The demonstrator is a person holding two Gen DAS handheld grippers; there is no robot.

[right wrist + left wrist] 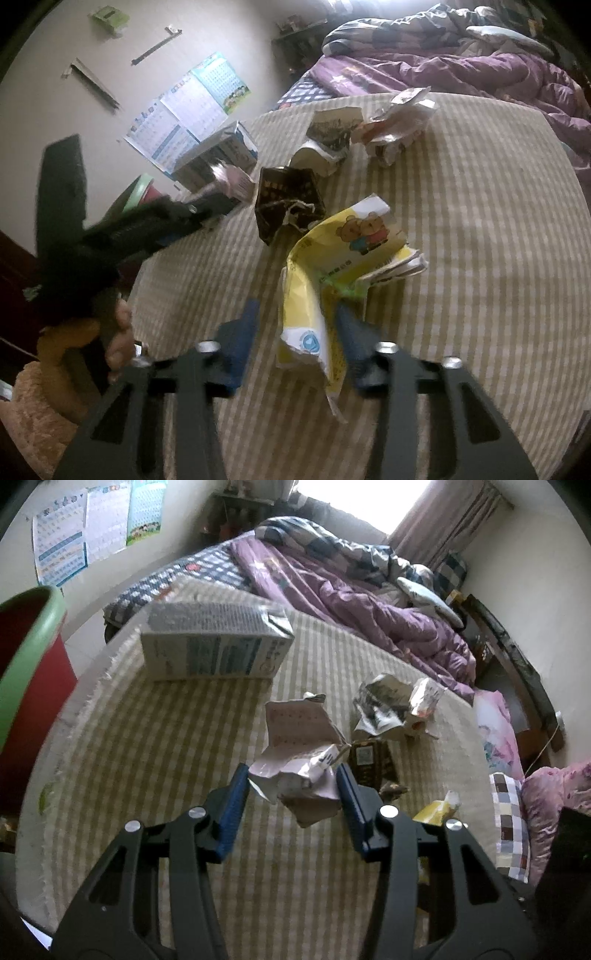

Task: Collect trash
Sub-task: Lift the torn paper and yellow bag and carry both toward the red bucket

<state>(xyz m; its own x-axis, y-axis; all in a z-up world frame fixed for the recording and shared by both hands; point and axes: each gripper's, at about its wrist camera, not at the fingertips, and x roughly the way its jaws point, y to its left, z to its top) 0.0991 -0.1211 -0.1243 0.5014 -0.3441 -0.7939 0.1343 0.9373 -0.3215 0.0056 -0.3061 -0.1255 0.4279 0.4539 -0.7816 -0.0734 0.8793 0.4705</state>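
My left gripper is closed on a crumpled pink-and-white paper, held above the striped mat. My right gripper stands wide around a torn yellow bear-print wrapper lying on the mat; whether the pads press it is unclear. A dark crumpled packet lies just beyond, also in the left wrist view. A crumpled black-and-white paper and a small white-red wrapper lie farther back. The left gripper's arm shows in the right wrist view.
A white-blue carton box lies at the mat's far left. A red bin with a green rim stands left of the bed. Purple quilts and pillows lie behind and to the right.
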